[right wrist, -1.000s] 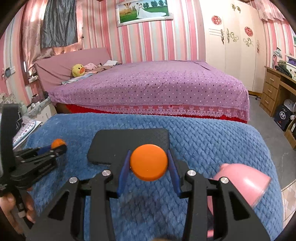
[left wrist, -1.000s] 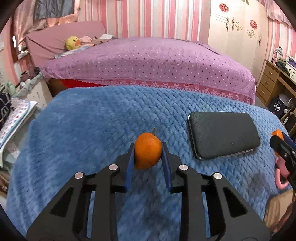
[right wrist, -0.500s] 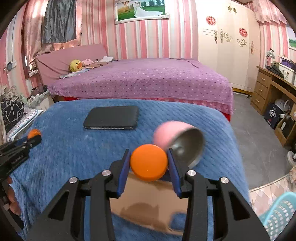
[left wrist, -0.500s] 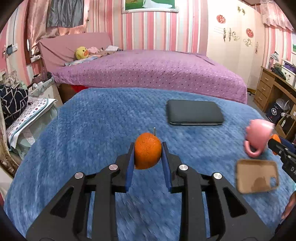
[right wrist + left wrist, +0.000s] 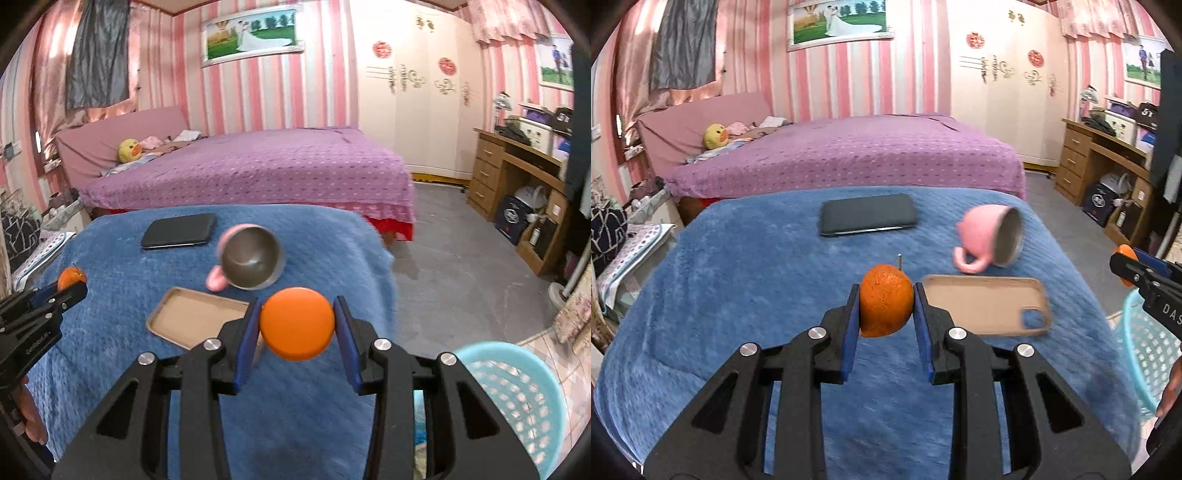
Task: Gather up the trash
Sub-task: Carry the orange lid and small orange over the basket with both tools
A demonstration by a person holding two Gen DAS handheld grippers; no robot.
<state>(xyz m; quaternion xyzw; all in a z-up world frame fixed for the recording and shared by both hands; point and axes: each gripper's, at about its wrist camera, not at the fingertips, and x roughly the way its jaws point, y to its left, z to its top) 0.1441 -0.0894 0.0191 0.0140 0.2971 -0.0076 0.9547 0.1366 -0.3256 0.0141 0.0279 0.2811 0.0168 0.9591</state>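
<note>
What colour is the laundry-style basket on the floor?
Light blue basket, clearest in the right wrist view.

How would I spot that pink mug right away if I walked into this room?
Find the blue blanket spread in front of the purple bed. Near its right edge, between a black case and a tan phone case, lies the pink mug. It is the only pink, rounded thing there, tipped on its side so its grey metal inside shows.
</note>
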